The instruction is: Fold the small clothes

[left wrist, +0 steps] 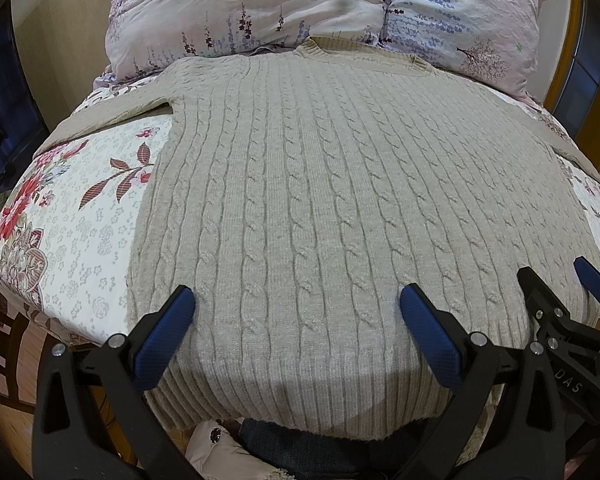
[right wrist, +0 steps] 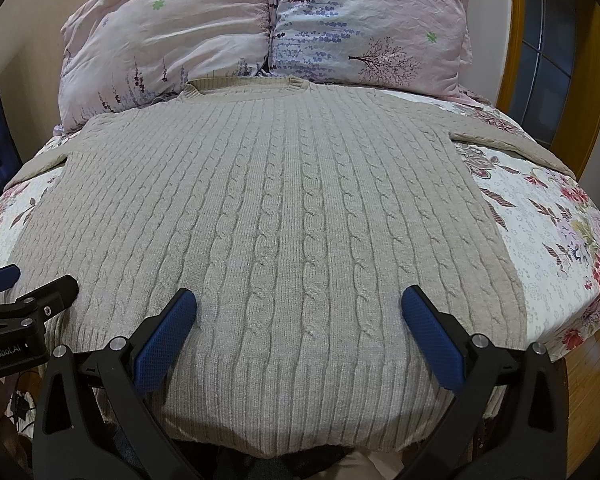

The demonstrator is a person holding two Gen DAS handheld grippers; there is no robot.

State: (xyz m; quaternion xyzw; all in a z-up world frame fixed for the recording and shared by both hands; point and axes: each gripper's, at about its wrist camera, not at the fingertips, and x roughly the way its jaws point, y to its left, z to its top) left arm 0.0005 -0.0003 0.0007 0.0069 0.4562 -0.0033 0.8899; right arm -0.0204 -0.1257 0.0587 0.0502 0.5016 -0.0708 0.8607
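Your left gripper [left wrist: 296, 300] and right gripper [right wrist: 298, 300] both hover low over the ribbed hem [right wrist: 284, 412] of the beige cable-knit sweater [left wrist: 320, 184], jaws spread wide and holding nothing. The sweater lies flat and face up on the floral bedspread [left wrist: 72, 216], hem nearest you at the bed's edge, sleeves spread out to either side, collar [right wrist: 244, 88] against the pillows [right wrist: 260, 28] at the far end. Folding looks not yet begun. Next, you likely need to close each gripper on a hem corner or side edge and carry it across.
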